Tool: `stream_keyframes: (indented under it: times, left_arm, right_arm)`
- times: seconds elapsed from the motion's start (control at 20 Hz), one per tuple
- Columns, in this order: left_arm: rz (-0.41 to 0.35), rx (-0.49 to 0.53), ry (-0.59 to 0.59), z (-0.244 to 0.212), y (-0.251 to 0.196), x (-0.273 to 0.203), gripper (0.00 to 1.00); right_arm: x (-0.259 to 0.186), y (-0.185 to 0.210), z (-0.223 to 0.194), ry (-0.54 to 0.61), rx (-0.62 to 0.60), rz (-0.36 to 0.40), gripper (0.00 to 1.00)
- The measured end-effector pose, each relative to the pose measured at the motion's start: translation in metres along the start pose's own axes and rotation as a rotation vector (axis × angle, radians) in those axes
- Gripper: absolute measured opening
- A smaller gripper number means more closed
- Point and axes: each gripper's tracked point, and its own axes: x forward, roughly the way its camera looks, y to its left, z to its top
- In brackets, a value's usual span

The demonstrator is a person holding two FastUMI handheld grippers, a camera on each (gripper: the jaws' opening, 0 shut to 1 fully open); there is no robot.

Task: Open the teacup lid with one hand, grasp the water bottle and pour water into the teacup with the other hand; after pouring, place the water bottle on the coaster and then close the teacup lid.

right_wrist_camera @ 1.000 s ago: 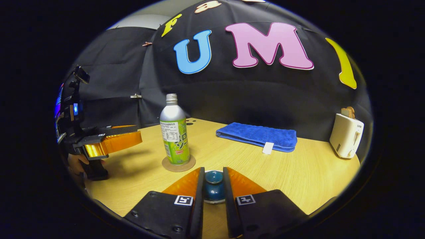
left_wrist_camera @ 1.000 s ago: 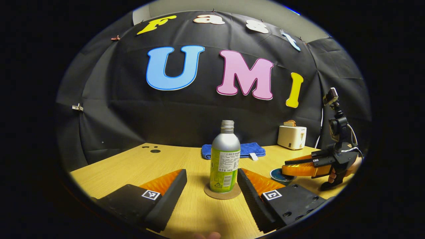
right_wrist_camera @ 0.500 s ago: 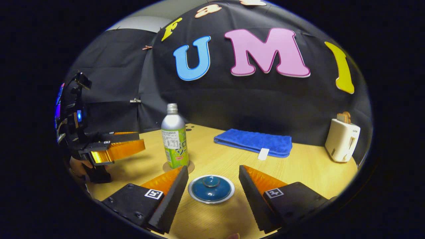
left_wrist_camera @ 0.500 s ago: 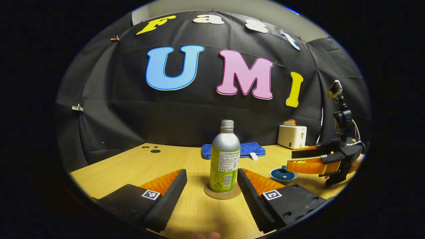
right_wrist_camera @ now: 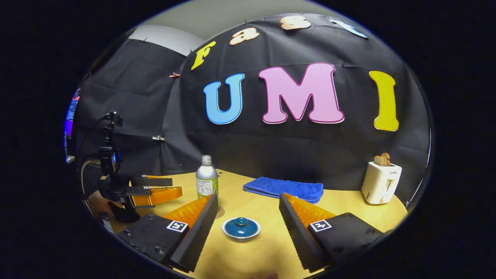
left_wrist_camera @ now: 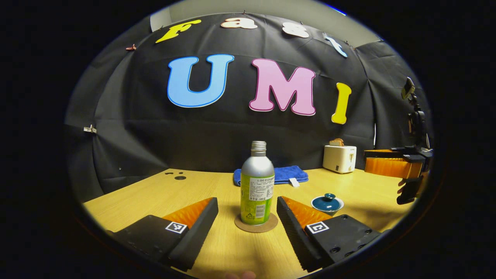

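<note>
While the water bottle (left_wrist_camera: 257, 185) stood upright on the coaster (left_wrist_camera: 256, 224), between the wide, empty jaws of the left gripper (left_wrist_camera: 248, 211), it could be tipped by a careless sideways move. The lidded teacup (right_wrist_camera: 241, 228) sat, apparently closed, before the right gripper (right_wrist_camera: 248, 217), whose jaws were also wide. Free table (right_wrist_camera: 348, 207) was left around both.

No legible text on bottle (left_wrist_camera: 257, 190) label
</note>
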Motion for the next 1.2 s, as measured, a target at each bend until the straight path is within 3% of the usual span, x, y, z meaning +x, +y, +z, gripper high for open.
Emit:
stream_keyframes:
  times: [0.4,1.2]
  left_arm:
    - [-0.055,-0.015,0.025,-0.006,-0.033,-0.005,0.96]
    - [-0.056,-0.002,0.058,-0.014,-0.046,-0.002,0.96]
  right_arm:
    - [-0.044,-0.017,-0.004,-0.028,-0.041,-0.036,0.98]
    - [-0.054,-0.023,-0.016,-0.018,-0.019,-0.026,0.98]
